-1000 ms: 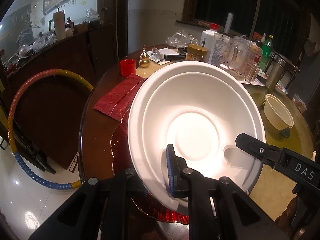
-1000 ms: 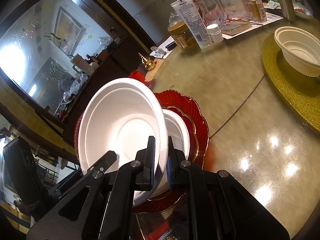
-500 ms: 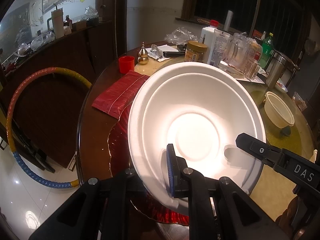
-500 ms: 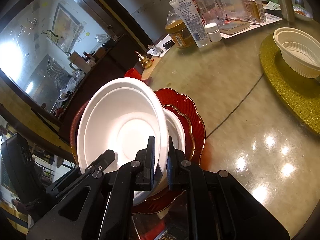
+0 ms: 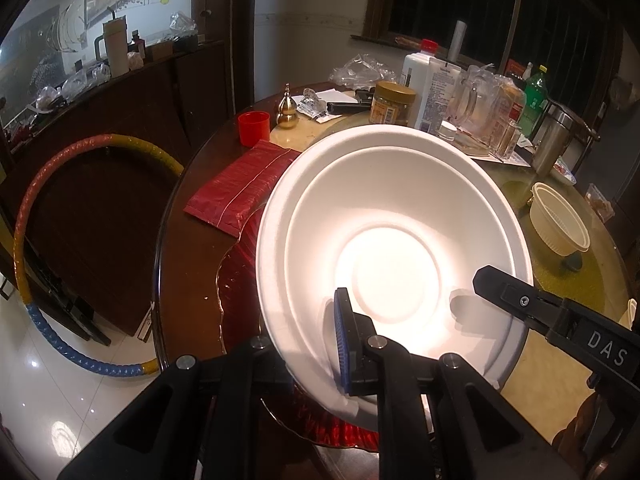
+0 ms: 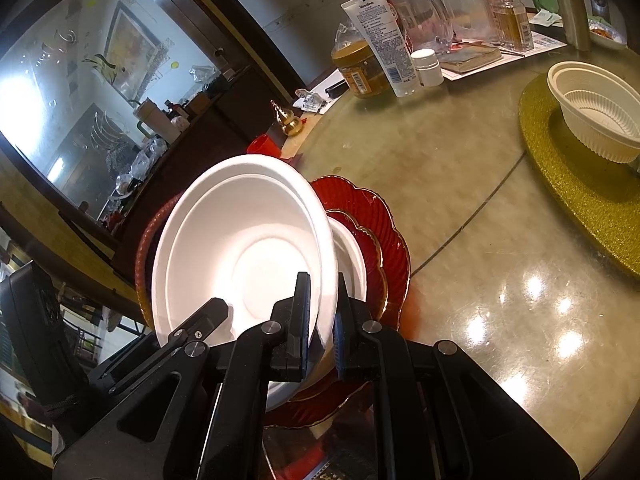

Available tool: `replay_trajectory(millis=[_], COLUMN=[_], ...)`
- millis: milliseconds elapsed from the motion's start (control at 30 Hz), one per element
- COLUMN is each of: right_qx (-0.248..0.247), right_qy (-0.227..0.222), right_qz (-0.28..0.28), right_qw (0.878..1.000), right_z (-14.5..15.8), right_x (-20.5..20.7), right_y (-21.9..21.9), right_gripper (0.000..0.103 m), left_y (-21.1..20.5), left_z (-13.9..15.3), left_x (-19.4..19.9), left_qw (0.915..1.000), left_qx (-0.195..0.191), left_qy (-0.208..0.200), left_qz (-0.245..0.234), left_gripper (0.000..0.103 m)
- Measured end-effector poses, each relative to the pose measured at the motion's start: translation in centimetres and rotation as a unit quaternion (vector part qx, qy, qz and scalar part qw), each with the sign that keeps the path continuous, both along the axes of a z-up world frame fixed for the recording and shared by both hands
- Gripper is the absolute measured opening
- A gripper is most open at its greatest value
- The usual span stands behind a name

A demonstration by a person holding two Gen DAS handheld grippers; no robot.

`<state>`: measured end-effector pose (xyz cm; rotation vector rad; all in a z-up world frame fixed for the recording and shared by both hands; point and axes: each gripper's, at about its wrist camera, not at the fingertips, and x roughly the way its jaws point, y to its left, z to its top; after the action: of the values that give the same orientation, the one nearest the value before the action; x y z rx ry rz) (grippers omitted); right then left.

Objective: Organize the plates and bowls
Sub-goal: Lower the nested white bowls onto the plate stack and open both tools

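1. Nearest us, the left gripper (image 5: pixel 316 344) and the right gripper (image 6: pixel 322 320) are both clamped on the near rim of the big white bowl (image 5: pixel 392 248), one finger inside and one outside each. The bowl hangs tilted over the red plates (image 6: pixel 372 232); with two pinches on one thin rim, we judge that uneven pulling could buckle it or let it slip.
2. Just below sits a smaller white bowl (image 6: pixel 354 256) on the red stack. Coming down crooked, we might knock it or chip the scalloped edge.
3. Farther off, a ribbed bowl (image 6: pixel 596 116) rests on the gold mat (image 6: pixel 568 184); a wide swing there risks clipping the bottles and jars (image 6: pixel 384 40) beyond.
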<state>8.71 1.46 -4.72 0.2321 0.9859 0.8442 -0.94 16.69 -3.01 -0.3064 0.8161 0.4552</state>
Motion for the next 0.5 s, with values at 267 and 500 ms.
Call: replay_trajectory(millis=[267, 500], right_qx=[0.001, 0.001], right_qy=[-0.007, -0.015], right_qz=[-0.002, -0.004], right_qw=[1.000, 1.000], right_z=[0.19, 0.37], right_x=[-0.07, 0.06], right_y=[-0.06, -0.17], right_gripper=[0.011, 0.012], left_y=[0.09, 0.00], left_z=[0.14, 0.46], left_x=[-0.21, -0.45], left_qw=[1.0000, 0.9999], left_qx=[-0.002, 0.003], left_qy=[-0.008, -0.015], left_qz=[0.000, 0.004], left_gripper=[0.015, 0.015])
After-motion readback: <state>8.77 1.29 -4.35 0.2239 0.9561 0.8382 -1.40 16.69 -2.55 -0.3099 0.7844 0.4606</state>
